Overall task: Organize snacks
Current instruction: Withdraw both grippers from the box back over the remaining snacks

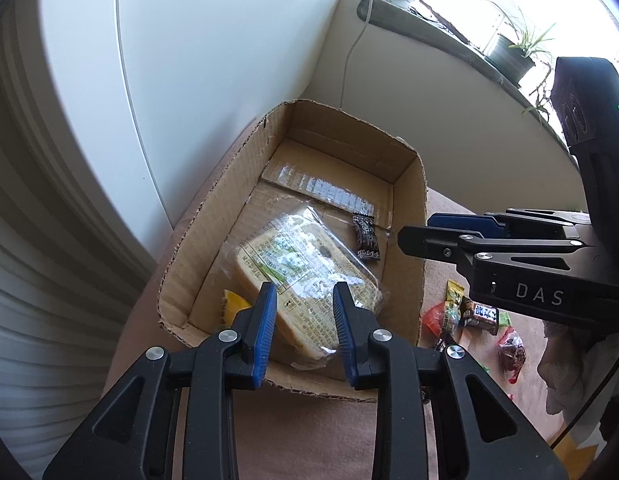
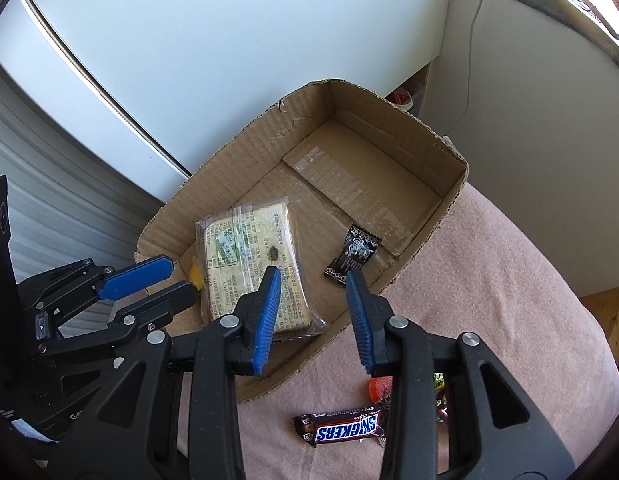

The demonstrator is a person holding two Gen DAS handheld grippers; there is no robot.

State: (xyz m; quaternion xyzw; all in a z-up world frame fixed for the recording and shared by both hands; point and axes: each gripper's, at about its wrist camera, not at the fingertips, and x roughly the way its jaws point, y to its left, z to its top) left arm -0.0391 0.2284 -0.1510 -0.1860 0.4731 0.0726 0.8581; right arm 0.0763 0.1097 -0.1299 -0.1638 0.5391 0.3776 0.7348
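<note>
Right wrist view: both hand-held grippers (image 2: 314, 276) empty, narrowly parted; bread pack (image 2: 249, 264) lies lengthwise along box (image 2: 229, 148).

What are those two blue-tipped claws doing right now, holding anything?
Left gripper: jaws open, nothing between them, above the wrapped bread in the cardboard box.
Right gripper: jaws open, holding nothing, over the box's near edge.

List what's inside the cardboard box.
The box holds a wrapped bread pack, a small black packet and a yellow item mostly hidden beside the pack. Anything under the pack is covered.
</note>
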